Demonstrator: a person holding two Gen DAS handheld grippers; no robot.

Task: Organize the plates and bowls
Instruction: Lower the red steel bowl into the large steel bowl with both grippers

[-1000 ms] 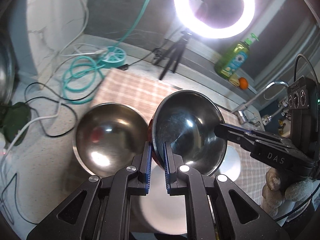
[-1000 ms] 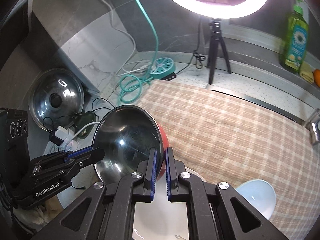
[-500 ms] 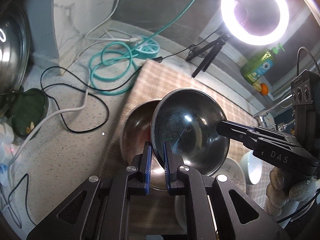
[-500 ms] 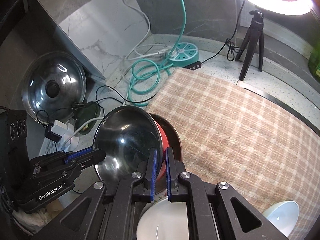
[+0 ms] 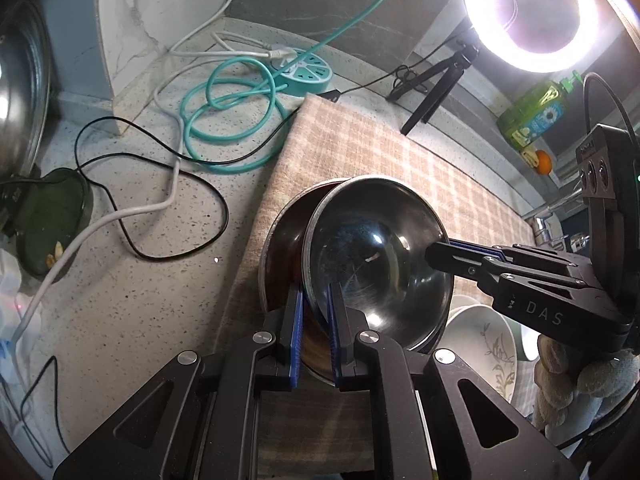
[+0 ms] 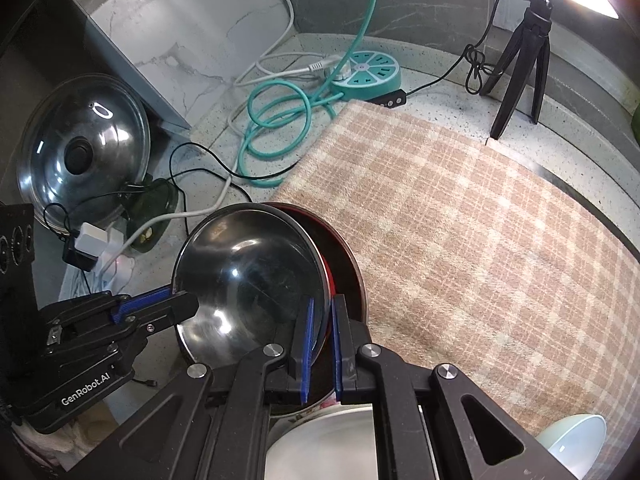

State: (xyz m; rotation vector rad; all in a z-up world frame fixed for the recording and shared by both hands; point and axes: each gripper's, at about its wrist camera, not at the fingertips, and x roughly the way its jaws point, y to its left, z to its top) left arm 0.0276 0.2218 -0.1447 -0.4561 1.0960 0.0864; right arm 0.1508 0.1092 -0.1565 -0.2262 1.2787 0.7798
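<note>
Over the checked cloth (image 5: 400, 168): steel bowl (image 5: 376, 264) tilted above a second bowl (image 5: 284, 248), partly nested.
Grip: left gripper (image 5: 314, 334) and right gripper (image 6: 322, 344) both clamp its rim — opposite sides.
Risk: uneven release — bowl tips, jams crooked, or slides onto the white plate (image 5: 480, 344).

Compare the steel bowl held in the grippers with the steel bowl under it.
The held bowl is tilted and pinched at its rim by the left hand-held gripper and the right hand-held gripper; the lower bowl sits on the checked cloth, ungripped. The held bowl shows its whole inside; the lower bowl is mostly covered. The held bowl's outside is red in the right wrist view; the lower bowl's outside is hidden. Both are round, shiny steel inside.
</note>
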